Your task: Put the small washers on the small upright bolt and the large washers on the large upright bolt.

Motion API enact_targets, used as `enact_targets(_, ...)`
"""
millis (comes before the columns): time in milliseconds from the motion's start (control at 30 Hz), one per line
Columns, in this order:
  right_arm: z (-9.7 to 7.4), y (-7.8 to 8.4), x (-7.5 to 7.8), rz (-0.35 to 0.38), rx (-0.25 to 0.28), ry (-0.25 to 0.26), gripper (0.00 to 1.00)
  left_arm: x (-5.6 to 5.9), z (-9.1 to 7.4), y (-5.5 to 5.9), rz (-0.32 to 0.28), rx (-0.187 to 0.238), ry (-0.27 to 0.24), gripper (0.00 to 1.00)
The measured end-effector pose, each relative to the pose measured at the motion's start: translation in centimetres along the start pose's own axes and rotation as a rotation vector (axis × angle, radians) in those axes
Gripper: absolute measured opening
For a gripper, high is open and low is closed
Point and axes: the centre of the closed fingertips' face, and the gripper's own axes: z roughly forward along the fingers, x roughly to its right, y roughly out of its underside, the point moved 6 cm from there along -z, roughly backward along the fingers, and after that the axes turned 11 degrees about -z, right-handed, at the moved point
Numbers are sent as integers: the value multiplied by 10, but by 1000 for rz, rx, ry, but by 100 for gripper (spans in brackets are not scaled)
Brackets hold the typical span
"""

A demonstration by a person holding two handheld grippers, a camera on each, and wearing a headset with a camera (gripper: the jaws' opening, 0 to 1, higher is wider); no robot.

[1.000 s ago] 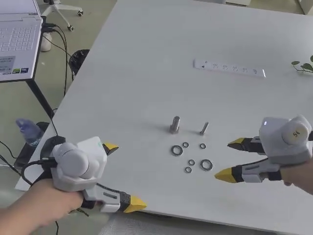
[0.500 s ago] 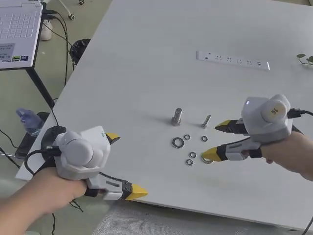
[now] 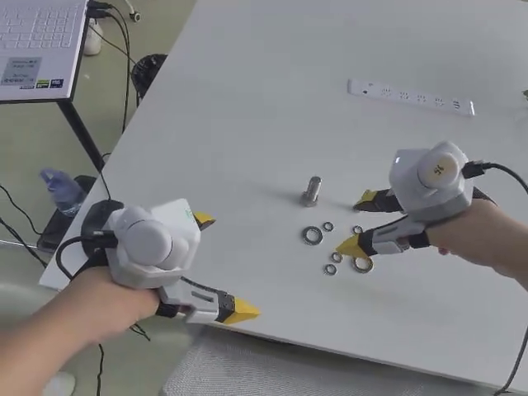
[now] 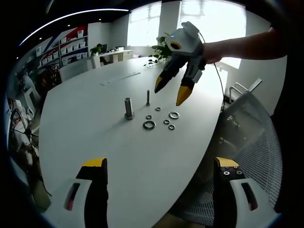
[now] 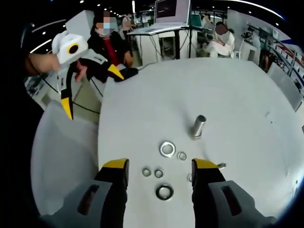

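Note:
On the white table (image 3: 247, 99) the large upright bolt (image 3: 312, 190) stands just left of my right gripper (image 3: 356, 223), which hovers open with nothing in it over the loose washers. Two large washers (image 3: 313, 236) (image 3: 362, 264) and several small washers (image 3: 337, 256) lie flat around its lower jaw. In the right gripper view, a large washer (image 5: 164, 192) lies between the jaws of the right gripper (image 5: 160, 165) and the large bolt (image 5: 197, 126) stands ahead. The small upright bolt (image 4: 147, 97) stands right of the large bolt (image 4: 128, 108). My left gripper (image 3: 224, 266) is open at the table's near edge.
A white power strip (image 3: 410, 95) lies at the far side of the table. A laptop (image 3: 37, 41) on a stand, cables and a water bottle (image 3: 59, 188) are off the left edge. A mesh chair (image 3: 214, 363) sits below the near edge. People sit in the background (image 5: 223, 35).
My right gripper has moved left and forward from the right of the washers to over them, still open. The left gripper has stayed by the near edge. The head camera has shifted.

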Motion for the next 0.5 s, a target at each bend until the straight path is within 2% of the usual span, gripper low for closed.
enact_targets(167,13,-4,1,-48,-41,-23,53,1,0,5,-2,-9,6,92)
enact_targets(267,21,-3,7,-73,-60,-23,51,0,1,7,-11,-18,9,92)
enact_targets(500,38,-3,15,-91,-88,-48,49,-3,1,3,-14,-15,8,91)
